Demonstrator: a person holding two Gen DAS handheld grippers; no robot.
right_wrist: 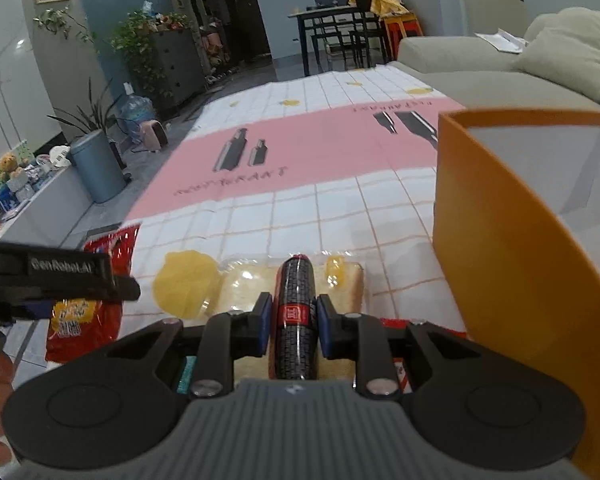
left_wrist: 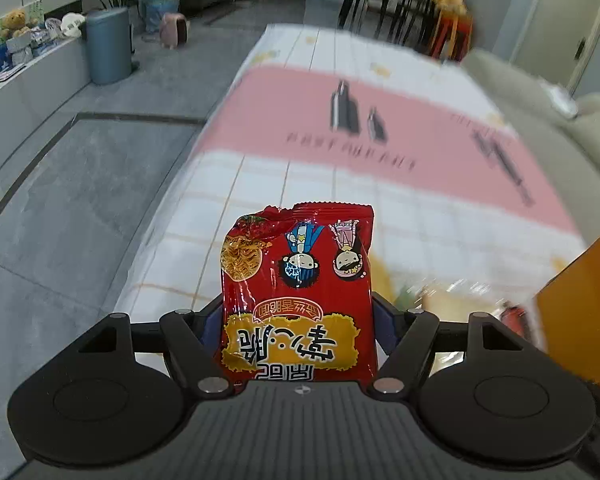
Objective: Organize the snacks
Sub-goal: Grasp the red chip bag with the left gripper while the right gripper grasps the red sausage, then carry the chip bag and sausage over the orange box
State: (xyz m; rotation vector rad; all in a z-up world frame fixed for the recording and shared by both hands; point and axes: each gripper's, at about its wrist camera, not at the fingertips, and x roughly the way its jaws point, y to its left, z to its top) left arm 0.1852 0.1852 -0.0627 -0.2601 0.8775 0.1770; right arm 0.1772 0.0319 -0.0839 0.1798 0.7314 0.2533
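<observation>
The right gripper [right_wrist: 291, 322] clenches the dark sausage [right_wrist: 295, 312] lengthwise, with the orange box [right_wrist: 512, 280] just to its right, while the left gripper [left_wrist: 298, 328] grasps the red noodle packet [left_wrist: 296, 292].

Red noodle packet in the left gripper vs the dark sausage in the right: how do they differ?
Shape: the red noodle packet is a flat, wide, crinkled bag; the dark sausage is a slim cylinder.
Look: the packet is bright red with cartoon figures and a yellow panel; the sausage is black-patterned with a red label band.
Width: the packet fills wide-set jaws; the sausage sits between narrow ones.
Shared: each sits lengthwise between a gripper's fingers, above the checked tablecloth.
</observation>
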